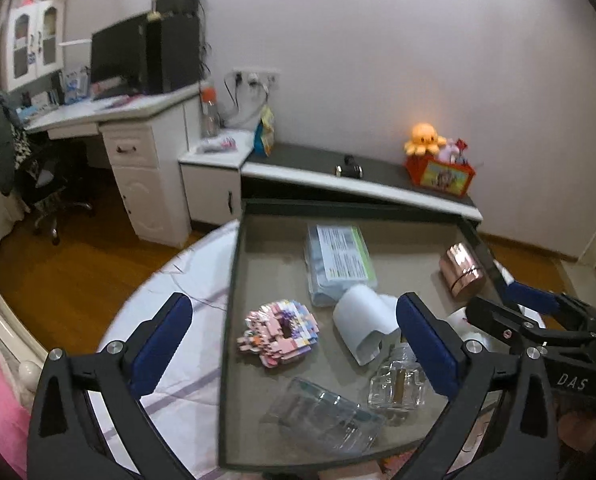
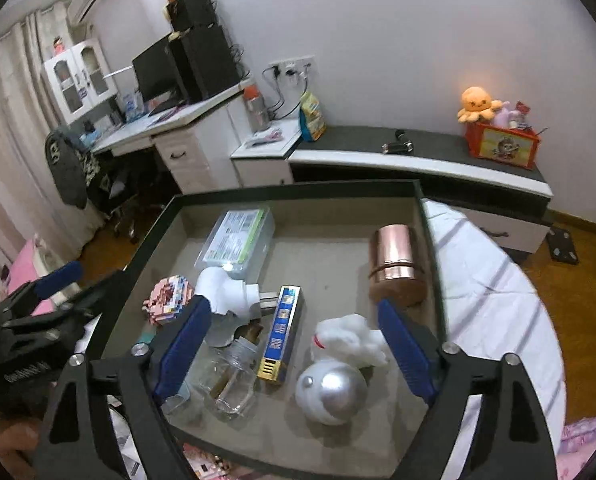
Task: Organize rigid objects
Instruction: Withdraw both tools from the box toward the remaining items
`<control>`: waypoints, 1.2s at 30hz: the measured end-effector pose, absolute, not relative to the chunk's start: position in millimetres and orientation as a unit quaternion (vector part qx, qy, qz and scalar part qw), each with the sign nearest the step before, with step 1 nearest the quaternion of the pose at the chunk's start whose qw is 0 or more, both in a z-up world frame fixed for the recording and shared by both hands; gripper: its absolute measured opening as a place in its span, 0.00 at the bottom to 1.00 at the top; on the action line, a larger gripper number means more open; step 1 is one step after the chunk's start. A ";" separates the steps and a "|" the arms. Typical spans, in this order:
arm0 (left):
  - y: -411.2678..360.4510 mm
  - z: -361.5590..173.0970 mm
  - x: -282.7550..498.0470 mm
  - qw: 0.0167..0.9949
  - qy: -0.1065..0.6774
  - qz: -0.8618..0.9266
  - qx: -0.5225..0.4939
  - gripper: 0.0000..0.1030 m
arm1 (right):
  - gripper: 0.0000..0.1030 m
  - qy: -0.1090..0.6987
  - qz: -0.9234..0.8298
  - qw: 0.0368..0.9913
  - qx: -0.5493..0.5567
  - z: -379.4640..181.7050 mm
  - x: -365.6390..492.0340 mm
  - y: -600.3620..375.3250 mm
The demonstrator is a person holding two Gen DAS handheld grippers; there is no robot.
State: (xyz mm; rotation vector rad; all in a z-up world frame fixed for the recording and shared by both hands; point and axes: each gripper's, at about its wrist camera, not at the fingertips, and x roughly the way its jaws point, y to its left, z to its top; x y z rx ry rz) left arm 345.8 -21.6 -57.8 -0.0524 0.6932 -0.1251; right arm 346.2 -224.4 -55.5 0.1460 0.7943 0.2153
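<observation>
A dark-rimmed tray (image 1: pixel 233 280) (image 2: pixel 298 190) holds several items. In the left wrist view I see a pink block figure (image 1: pixel 277 332), a white plug (image 1: pixel 364 320), a glass bottle (image 1: pixel 398 384), a clear plastic case (image 1: pixel 322 412), a labelled pack (image 1: pixel 338 264) and a copper tin (image 1: pixel 462 272). My left gripper (image 1: pixel 293 300) hangs open over the tray's left rim, gripping nothing. In the right wrist view my right gripper (image 2: pixel 293 308) is open above a blue-gold box (image 2: pixel 283 336), a white plush (image 2: pixel 350 340) and a silver ball (image 2: pixel 334 392), touching none.
The tray rests on a white striped cloth (image 2: pixel 490 292). Behind it runs a low grey-topped bench (image 2: pixel 438 148) with an orange toy box (image 2: pixel 502 144). A white desk (image 1: pixel 109 112) with a monitor stands at the far left, over wooden floor (image 1: pixel 77 272).
</observation>
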 end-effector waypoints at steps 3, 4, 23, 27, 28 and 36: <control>-14.9 -43.8 329.5 0.945 0.321 -0.054 -0.031 1.00 | 1.00 0.368 0.086 0.923 0.077 -44.5 329.9 -228.3; -13.3 -40.1 325.7 0.946 0.317 -0.053 -0.032 1.00 | 1.00 0.364 0.085 0.924 0.082 -40.8 326.3 -229.7; 7.4 6.0 206.2 0.967 0.252 -0.030 -0.028 1.00 | 1.00 0.273 0.031 0.959 0.066 30.2 199.4 -221.3; 4.9 8.3 187.5 0.969 0.246 -0.029 -0.020 1.00 | 1.00 0.258 0.022 0.964 0.053 36.6 178.4 -214.8; 3.7 9.4 182.8 0.969 0.244 -0.027 -0.017 1.00 | 1.00 0.255 0.021 0.966 0.051 38.1 173.6 -213.3; 1.5 9.3 155.6 0.969 0.245 -0.034 -0.012 1.00 | 1.00 0.246 0.013 0.968 0.045 38.0 143.9 -211.4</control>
